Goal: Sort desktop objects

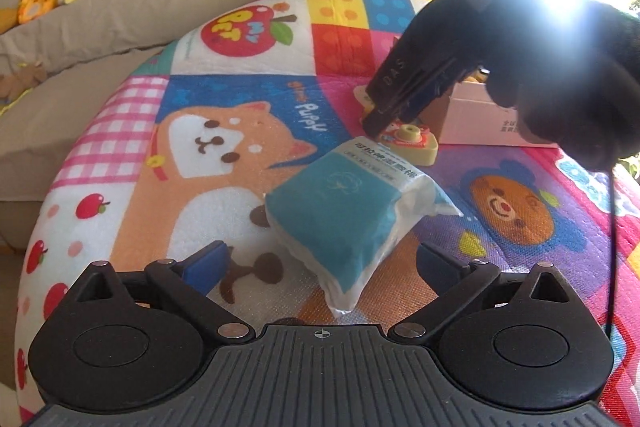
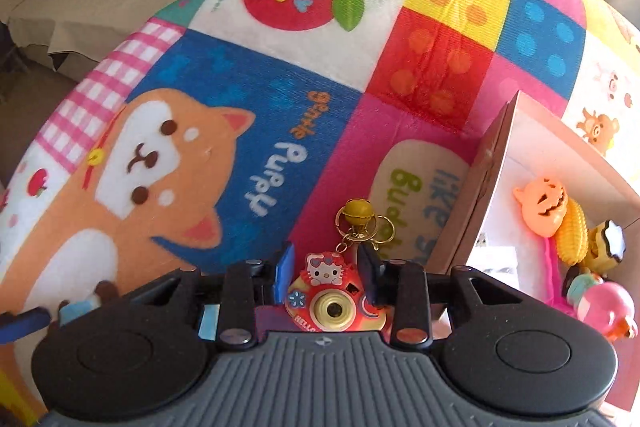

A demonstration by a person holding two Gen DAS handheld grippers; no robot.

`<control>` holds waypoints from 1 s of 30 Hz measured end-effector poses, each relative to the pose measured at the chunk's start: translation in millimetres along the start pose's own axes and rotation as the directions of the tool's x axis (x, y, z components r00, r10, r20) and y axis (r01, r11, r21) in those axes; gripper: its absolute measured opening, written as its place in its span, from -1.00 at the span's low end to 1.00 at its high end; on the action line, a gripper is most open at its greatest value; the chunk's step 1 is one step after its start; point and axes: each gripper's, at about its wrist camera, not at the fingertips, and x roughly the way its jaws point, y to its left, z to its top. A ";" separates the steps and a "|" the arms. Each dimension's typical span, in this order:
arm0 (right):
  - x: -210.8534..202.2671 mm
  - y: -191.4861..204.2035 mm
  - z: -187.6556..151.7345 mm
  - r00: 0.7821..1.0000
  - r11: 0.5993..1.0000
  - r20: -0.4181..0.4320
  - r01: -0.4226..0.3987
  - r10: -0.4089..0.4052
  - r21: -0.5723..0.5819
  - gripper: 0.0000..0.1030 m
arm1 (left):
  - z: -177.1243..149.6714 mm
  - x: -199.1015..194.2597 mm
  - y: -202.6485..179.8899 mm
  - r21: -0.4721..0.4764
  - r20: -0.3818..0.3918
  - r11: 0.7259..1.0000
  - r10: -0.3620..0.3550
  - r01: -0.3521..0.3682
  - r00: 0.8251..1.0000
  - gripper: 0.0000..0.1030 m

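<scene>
closing our right gripper (image 2: 324,269) narrowly around the toy camera keychain (image 2: 334,301) on the mat (image 2: 240,107) beside the box (image 2: 496,163), we judge it light, rigid; grip its flanks. left gripper (image 1: 320,259) gapes wide.

I see a patchwork cartoon play mat (image 2: 320,75): an orange-and-white puppy on blue at nine o'clock, a red apple on white at twelve, and red, yellow and blue dotted squares at one. My red Hello Kitty toy camera keychain (image 2: 334,301) has a yellow lens. A teal-and-white plastic tissue pack (image 1: 344,203) fills my left view's centre.
</scene>
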 end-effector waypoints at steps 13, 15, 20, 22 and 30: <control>-54.3 -19.6 -95.6 0.994 0.999 0.096 0.051 -0.051 -0.004 0.08 | 5.0 7.6 -9.9 0.046 -0.023 0.999 0.007 -0.006 1.000 0.99; -55.8 -24.3 -103.2 0.990 0.997 0.119 0.076 -0.076 0.006 0.24 | 6.3 8.4 -11.5 0.050 -0.027 0.999 0.013 -0.012 1.000 0.99; -55.1 -34.6 -119.6 0.975 0.990 0.178 0.140 -0.136 -0.008 0.28 | 8.9 8.9 -16.3 0.068 -0.038 0.997 0.023 -0.021 0.999 0.99; -51.6 -41.6 -125.4 0.954 0.971 0.186 0.239 -0.237 0.012 0.28 | 9.7 8.5 -18.5 0.076 -0.041 0.997 0.029 -0.026 0.999 0.99; -59.6 -72.3 -157.9 0.958 0.975 0.212 0.163 -0.193 0.150 0.71 | 15.9 25.1 -23.4 0.084 -0.069 0.995 0.052 -0.046 0.996 1.00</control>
